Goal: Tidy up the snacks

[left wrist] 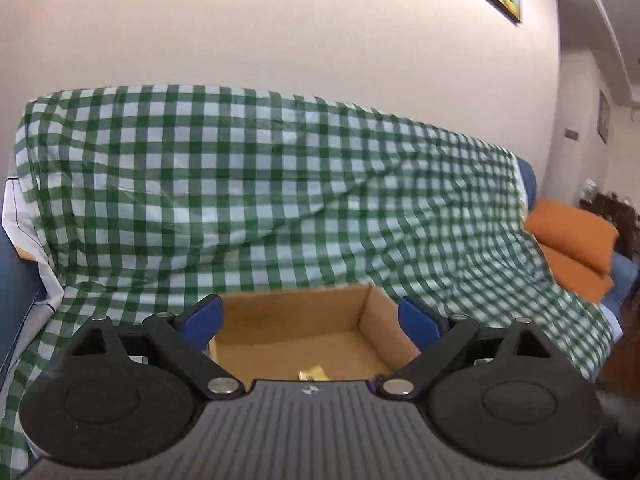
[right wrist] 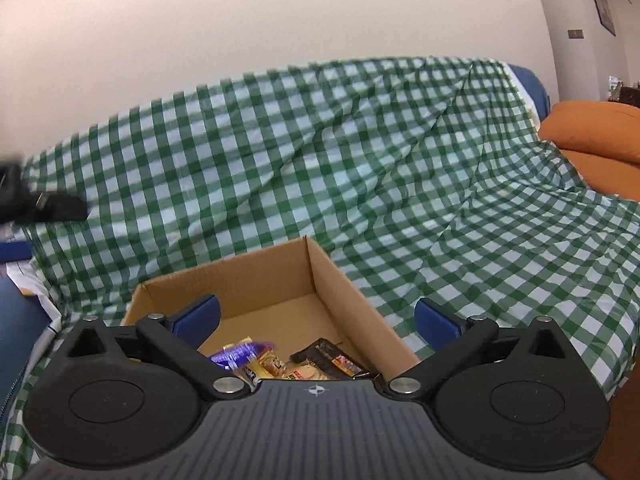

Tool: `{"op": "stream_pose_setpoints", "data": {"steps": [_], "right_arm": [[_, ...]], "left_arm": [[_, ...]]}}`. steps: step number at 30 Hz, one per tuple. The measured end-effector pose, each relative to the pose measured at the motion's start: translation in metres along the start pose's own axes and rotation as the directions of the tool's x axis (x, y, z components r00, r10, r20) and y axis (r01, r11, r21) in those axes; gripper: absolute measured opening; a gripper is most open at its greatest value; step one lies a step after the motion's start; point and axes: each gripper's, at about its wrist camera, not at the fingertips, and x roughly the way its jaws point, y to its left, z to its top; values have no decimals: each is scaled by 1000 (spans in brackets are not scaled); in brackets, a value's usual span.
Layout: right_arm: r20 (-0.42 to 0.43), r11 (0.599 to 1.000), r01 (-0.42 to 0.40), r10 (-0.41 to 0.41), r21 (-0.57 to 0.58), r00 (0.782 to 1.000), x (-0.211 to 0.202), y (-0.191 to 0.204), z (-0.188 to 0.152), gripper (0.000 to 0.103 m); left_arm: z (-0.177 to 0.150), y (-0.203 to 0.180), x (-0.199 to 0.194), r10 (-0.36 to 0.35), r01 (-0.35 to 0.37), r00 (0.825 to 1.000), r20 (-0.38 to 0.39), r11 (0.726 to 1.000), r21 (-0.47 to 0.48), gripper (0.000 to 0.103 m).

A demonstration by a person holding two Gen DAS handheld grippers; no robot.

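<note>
Right wrist: right claw [right wrist: 317,320] spread, empty, above snacks [right wrist: 280,362] inside cardboard box [right wrist: 352,300].

Snack wrappers [right wrist: 320,364] printed (blurred), no text legible.

A: Where does the left wrist view look from?

B: Just behind the left gripper [left wrist: 311,318], low and close over the cardboard box [left wrist: 294,312], facing the couch draped in checked cloth [left wrist: 240,184]. The box fills the lower centre of the frame, the wall the top.

A: And the right wrist view?

B: Behind the right gripper [right wrist: 317,318], also close, a little higher, with the same box [right wrist: 276,276] at lower centre.

A: What do they share?

B: The box, the cloth [right wrist: 360,152], and the orange cushion [left wrist: 572,232] at the right edge [right wrist: 596,128].
</note>
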Motion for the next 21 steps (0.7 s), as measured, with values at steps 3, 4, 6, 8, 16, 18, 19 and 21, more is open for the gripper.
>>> {"op": "stream_pose_setpoints", "data": {"steps": [3,4,6,8,16,18,19,21], "right_arm": [[-6,1000,-1,1,10,1000,-13,-8,1,102],[-24,1000,6,-6,8,1000,-16,-10,2,103],[-52,1000,27,-27,-1,998,-24,-14,4,103],[-69,998,45,-47,-34,997,-35,-18,2,103],[-161,1000,16,-13,18,987,-63,-37,-24,103],[-155,999,12,-19,-48,988,-63,-27,-31,103],[-167,996,18,-32,-89,985,-61,-21,-34,103],[-176,986,10,-40,-169,984,-59,-10,-37,103]], "left_arm": [[-18,6,-16,24,-25,999,-38,999,-32,103],[-25,7,-20,24,-27,998,-62,999,-42,103],[-40,8,-27,23,-29,994,-111,998,-50,103],[-57,7,-32,41,-48,989,-143,998,-49,103],[-123,6,-35,103,-131,951,-291,988,-77,103],[-131,5,-37,119,-139,950,-290,989,-50,103],[-134,5,-38,127,-142,948,-290,989,-33,103],[-137,7,-37,144,-158,946,-290,987,-25,103]]}}
